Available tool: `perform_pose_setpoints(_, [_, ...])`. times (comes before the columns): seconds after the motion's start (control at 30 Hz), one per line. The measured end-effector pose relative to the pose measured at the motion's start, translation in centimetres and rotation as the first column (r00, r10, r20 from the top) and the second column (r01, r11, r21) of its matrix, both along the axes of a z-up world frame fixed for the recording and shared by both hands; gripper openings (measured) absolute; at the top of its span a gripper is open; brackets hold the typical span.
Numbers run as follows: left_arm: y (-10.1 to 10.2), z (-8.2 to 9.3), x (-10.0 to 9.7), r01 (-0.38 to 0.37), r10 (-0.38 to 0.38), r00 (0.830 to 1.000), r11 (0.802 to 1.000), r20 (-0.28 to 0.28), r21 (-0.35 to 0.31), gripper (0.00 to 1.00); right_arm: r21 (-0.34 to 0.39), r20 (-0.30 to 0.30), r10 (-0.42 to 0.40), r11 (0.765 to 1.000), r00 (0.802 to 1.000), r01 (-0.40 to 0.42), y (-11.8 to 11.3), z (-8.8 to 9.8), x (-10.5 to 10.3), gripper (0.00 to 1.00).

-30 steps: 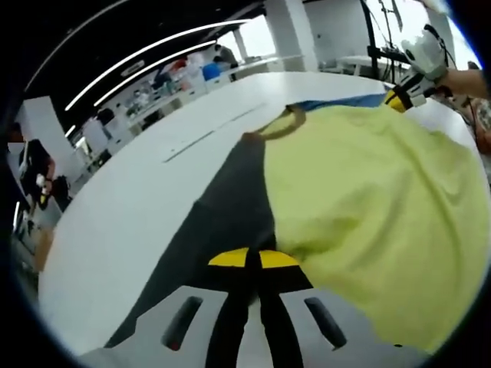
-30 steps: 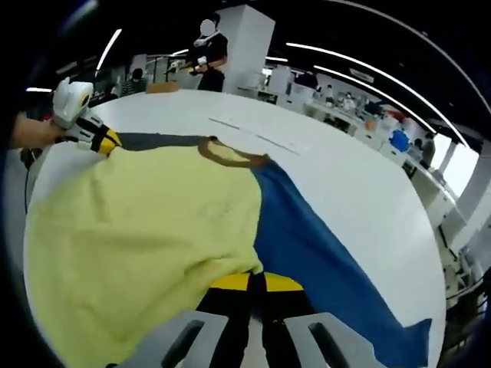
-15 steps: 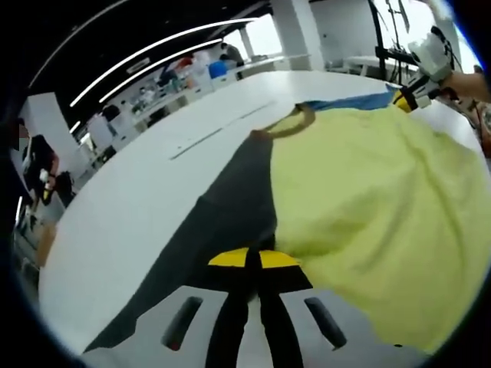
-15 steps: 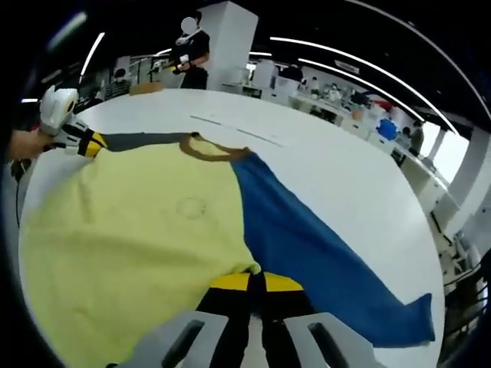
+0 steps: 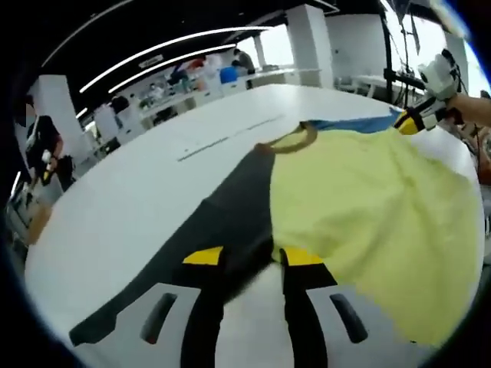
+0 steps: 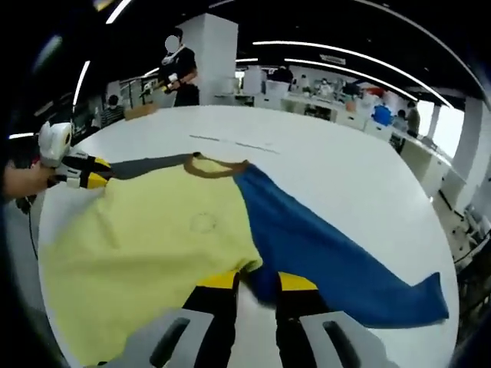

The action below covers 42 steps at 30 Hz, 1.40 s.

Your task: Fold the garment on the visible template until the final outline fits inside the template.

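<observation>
**On the white table: shirt spread flat, both sleeves let go**

Across the white table (image 5: 115, 207) a shirt (image 5: 368, 207) is laid out flat, its yellow body in the middle, a brown collar (image 5: 295, 142) at the far edge and a long sleeve stretched out to each side. No marked template outline can be made out on the tabletop.

In the left gripper view, the left gripper (image 5: 252, 264) is seen with its jaws parted and the dark grey sleeve (image 5: 230, 215) running between them; nothing is pinched. In the right gripper view, the right gripper (image 6: 257, 282) is likewise parted, with the blue sleeve (image 6: 330, 245) lying in the gap, unheld.

The spreading step is judged to be finished, with no fold made yet. Next, a sleeve would need to be gripped near its end and carried inward over the yellow body, the cloth kept flat and on the table.

The grey sleeve's full run is given by the left gripper view, along with the right gripper at the far shoulder. The blue sleeve out to its cuff, a faint round mark (image 6: 202, 223) on the chest, and a person (image 6: 178, 73) standing beyond the table are given by the right gripper view.
</observation>
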<state>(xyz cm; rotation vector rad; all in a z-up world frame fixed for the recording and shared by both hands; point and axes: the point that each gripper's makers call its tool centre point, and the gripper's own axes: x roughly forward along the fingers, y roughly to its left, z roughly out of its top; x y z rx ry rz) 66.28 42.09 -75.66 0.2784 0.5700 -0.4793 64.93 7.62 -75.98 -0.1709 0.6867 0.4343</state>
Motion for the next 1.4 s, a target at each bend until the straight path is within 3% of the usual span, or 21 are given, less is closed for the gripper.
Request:
perform_pose_setpoints(0.13, [0.0, 0.8, -0.8, -0.013, 0.013, 1.0, 0.998, 0.0, -0.061, 0.41, 0.019, -0.033, 0.007, 1.0, 0.999, -0.007, 0.2, 0.4, -1.6, 0.25])
perform_pose_setpoints(0.67, [-1.2, 4.1, -5.9, 0.073, -0.065, 0.996, 0.988, 0.067, -0.139, 0.81, 0.046, -0.092, 0.052, 0.998, 0.994, -0.047, 0.6, 1.8, -7.1, 0.42])
perform_pose_setpoints(1.07, [-1.3, 4.3, -10.7, 0.11, -0.104, 0.994, 0.982, 0.044, -0.155, 0.9, 0.05, -0.109, 0.065, 0.997, 0.992, -0.06, 0.8, 2.3, -11.1, 0.48])
perform_pose_setpoints(1.4, [-0.4, 2.6, -14.3, 0.087, -0.093, 0.995, 0.983, -0.035, -0.161, 0.83, 0.033, -0.16, 0.085, 0.996, 0.983, -0.081, 1.0, 1.1, -14.7, 0.47])
